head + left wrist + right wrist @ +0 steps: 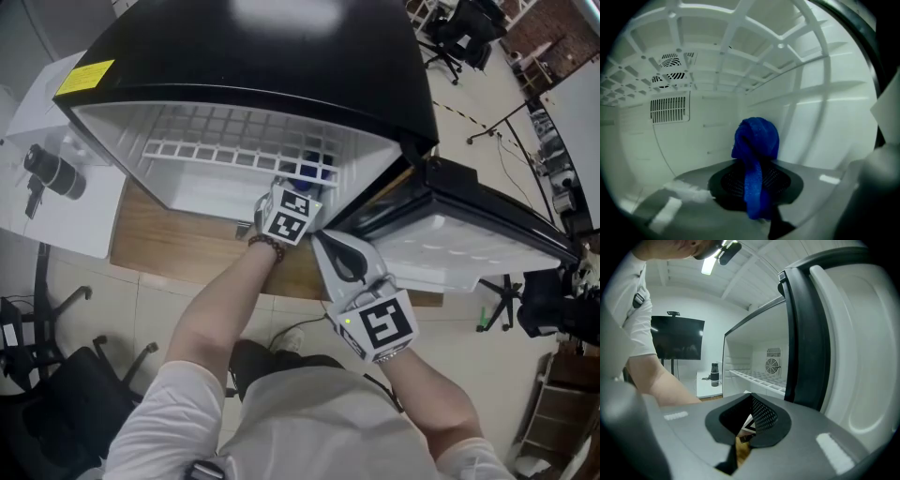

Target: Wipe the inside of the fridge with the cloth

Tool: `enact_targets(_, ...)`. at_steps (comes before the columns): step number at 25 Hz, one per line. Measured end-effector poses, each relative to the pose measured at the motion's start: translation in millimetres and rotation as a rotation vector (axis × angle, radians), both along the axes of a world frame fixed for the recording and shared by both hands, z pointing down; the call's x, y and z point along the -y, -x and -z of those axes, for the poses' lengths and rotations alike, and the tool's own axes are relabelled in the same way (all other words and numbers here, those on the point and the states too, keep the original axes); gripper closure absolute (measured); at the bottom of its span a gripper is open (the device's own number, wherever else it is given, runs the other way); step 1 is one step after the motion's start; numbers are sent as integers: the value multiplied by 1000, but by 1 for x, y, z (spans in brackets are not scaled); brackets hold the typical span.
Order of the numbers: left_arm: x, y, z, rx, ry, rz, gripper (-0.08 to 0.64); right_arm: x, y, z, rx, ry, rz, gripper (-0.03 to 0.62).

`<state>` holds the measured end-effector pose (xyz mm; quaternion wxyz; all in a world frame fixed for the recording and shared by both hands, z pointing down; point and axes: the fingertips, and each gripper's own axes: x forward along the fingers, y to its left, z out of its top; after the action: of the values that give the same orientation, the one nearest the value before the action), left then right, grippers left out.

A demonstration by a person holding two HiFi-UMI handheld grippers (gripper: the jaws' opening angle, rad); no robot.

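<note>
The blue cloth (756, 154) is bunched and hangs between the jaws of my left gripper (757, 190), which is shut on it inside the fridge's white interior (712, 140). The cloth is close to the back right corner, under the white wire shelf (740, 47). From the head view, the left gripper (298, 195) reaches into the fridge mouth, with a bit of blue cloth (317, 169) past it. My right gripper (328, 246) is shut and empty, outside the fridge by the open door's (469, 234) inner edge. In its own view the right gripper (750, 425) points along the door edge (806, 333).
The black-topped fridge (281, 47) lies on a wooden table (187, 248). A vent grille (669, 108) and fan (670, 70) sit on the back wall. A black bottle (52, 173) rests on a white table at left. An office chair (56, 394) stands below left.
</note>
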<state>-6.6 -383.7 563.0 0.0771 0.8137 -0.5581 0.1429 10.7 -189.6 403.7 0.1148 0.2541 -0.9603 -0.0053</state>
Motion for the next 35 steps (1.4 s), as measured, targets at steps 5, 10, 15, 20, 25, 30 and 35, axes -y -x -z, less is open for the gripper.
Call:
enact_targets(5,12,3,-3,-3,-8,24,494,-1,1,-2,3,-3,17,591)
enact_targets(10,22,6,-5,2,-11,58,494,0,-1,-5,3,-9,23,591)
enact_targets(15,25,8,-5,7,-10,86,494,-1,-4,-5,0,-9,17,591)
enact_targets(20,23,10,-6,-9,-6,104,494,-1,-8,-5,-6,-5,0,591)
enact_targets(25,9,16,-3,-10,-3,105,492,-7,-9,-2,-4,-2,-6,591)
enact_targets(30,-10,24,0,-1,3,109,492,-14,-11,0,-2,2,-12,591)
enact_targets(35,-40,30,10,14,1,101,492,-21,-15,1,-16,5,-13,591)
